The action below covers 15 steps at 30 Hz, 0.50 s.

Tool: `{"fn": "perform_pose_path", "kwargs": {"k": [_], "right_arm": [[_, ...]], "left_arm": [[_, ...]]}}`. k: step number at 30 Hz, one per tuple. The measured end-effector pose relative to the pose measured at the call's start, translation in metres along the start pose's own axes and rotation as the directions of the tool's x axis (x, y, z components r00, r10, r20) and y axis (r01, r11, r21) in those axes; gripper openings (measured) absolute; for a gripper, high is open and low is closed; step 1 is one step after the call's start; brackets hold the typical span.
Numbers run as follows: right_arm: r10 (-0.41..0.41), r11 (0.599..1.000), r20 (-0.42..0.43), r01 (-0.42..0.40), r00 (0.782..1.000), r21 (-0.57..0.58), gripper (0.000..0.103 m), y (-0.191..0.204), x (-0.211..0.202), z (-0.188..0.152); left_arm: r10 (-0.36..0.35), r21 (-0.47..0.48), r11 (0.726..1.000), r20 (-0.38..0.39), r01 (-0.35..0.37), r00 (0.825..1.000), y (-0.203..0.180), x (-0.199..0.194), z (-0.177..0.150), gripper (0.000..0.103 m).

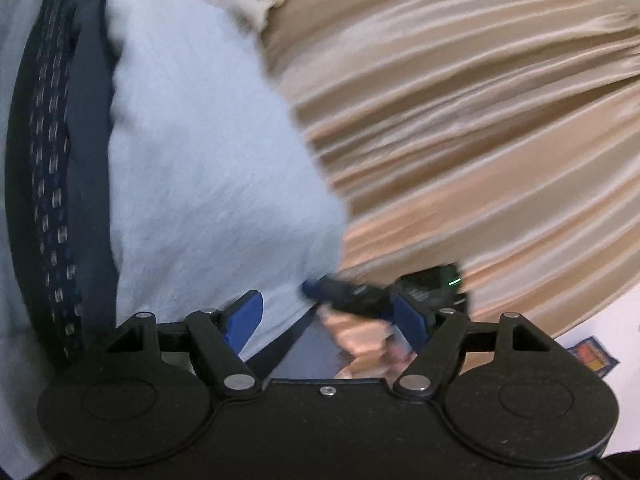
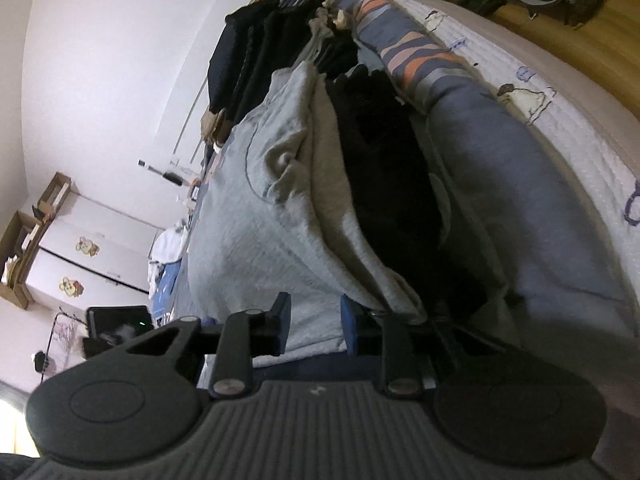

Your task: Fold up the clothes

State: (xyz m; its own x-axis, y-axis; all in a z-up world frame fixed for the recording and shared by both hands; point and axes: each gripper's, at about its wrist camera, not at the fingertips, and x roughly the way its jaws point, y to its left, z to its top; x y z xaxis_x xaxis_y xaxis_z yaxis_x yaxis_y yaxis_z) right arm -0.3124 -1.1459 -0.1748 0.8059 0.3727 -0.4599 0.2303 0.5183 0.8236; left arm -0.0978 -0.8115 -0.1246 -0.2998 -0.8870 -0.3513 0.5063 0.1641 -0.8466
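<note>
Left gripper [image 1: 324,322] spread wide, empty, pale blue-grey fleece garment [image 1: 208,152] ahead of its left finger; right gripper [image 2: 314,322] part-open, same garment's [image 2: 256,216] edge between its blue pads, grip unclear.

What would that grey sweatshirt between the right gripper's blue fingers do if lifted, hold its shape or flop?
The grey sweatshirt would probably flop: it already lies in soft folds and creases. Its thick fleecy cloth suggests some weight, so it may sag. The right gripper has cloth between its fingers, and the fuzzy surface looks unlikely to slip.
</note>
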Motion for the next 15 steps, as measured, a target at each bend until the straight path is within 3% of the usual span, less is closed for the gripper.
{"fn": "perform_pose_path", "kwargs": {"k": [5, 9, 15], "right_arm": [[-0.032, 0.999, 0.025, 0.031, 0.999, 0.025, 0.000, -0.011, -0.001, 0.002], [-0.055, 0.998, 0.046, 0.055, 0.997, 0.009, 0.000, -0.005, -0.006, -0.002], [-0.096, 0.992, 0.132, 0.105, 0.987, -0.066, 0.017, 0.031, -0.035, -0.014]], "left_arm": [[0.043, 0.002, 0.999, -0.076, -0.043, 0.996, 0.002, 0.023, -0.002, 0.071], [0.094, 0.053, 0.994, -0.052, -0.091, 0.994, -0.011, -0.010, -0.017, 0.071], [0.121, 0.150, 0.981, 0.022, -0.123, 0.992, -0.032, -0.041, -0.028, 0.076]]}}
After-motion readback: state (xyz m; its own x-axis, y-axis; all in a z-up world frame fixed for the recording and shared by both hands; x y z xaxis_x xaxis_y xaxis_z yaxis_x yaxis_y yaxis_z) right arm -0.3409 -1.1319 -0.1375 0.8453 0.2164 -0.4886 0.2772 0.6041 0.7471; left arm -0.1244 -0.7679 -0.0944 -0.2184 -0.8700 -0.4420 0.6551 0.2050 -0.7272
